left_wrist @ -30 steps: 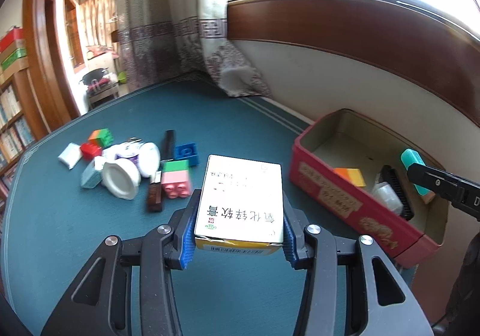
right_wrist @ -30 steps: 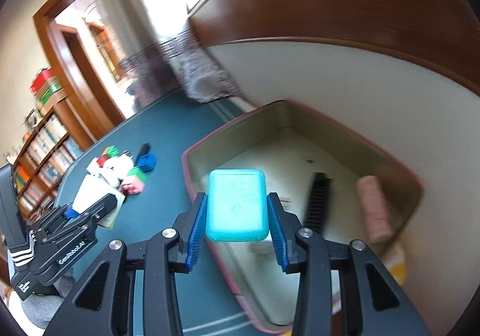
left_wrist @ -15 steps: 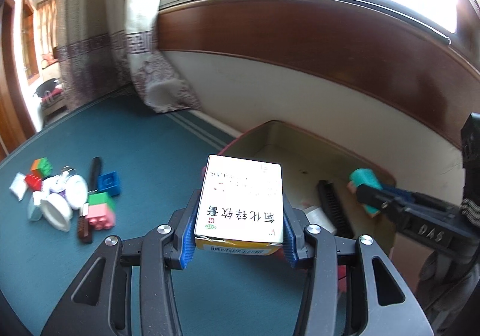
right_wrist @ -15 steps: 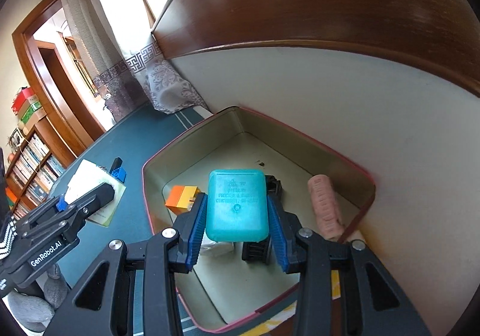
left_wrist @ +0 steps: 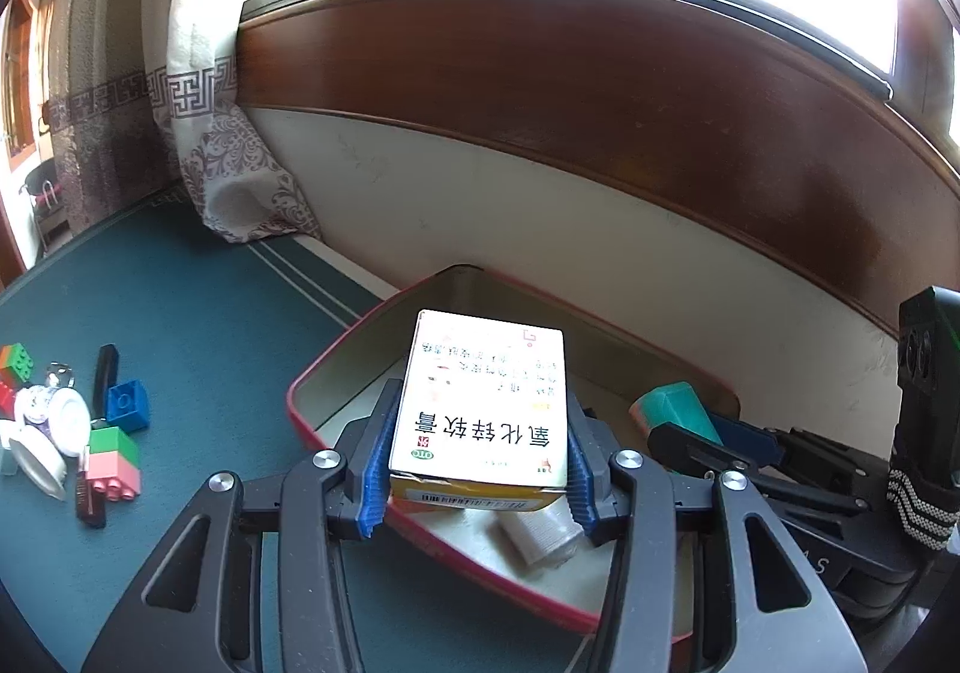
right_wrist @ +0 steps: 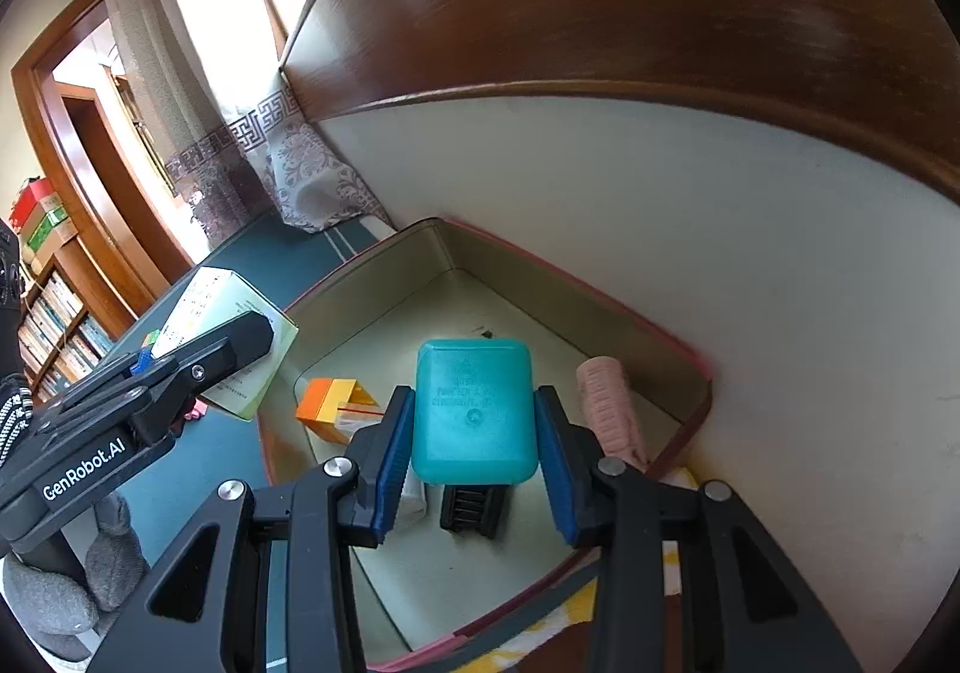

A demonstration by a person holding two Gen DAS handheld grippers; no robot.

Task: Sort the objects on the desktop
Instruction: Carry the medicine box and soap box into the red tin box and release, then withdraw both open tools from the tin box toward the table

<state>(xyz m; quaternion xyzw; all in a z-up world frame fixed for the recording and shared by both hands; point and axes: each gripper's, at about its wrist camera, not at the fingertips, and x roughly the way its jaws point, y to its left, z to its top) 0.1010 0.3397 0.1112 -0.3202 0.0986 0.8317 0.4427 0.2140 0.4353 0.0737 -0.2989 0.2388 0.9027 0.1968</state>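
Note:
My left gripper [left_wrist: 480,421] holds a white and yellow medicine box [left_wrist: 486,403] over the near left corner of the red tin [left_wrist: 336,367]. Its jaws are opening, with the box still between the blue pads. My right gripper [right_wrist: 474,397] is shut on a teal plastic case [right_wrist: 474,409] and hovers above the tin's inside [right_wrist: 456,301]. In the left wrist view the teal case [left_wrist: 672,406] shows at the right. In the right wrist view the medicine box [right_wrist: 204,307] and the left gripper's fingers [right_wrist: 198,367] reach the tin's left rim.
Inside the tin lie an orange and yellow block [right_wrist: 327,403], a black comb [right_wrist: 471,508], a pink roll [right_wrist: 606,403] and a white tube [left_wrist: 540,538]. A pile of toy bricks [left_wrist: 114,457] and white lids [left_wrist: 66,421] sits left on the green tabletop. The wall stands right behind the tin.
The left gripper has swung right with the medicine box, from the open tabletop to over the tin's corner. The right gripper carried the teal case further over the tin's inside.

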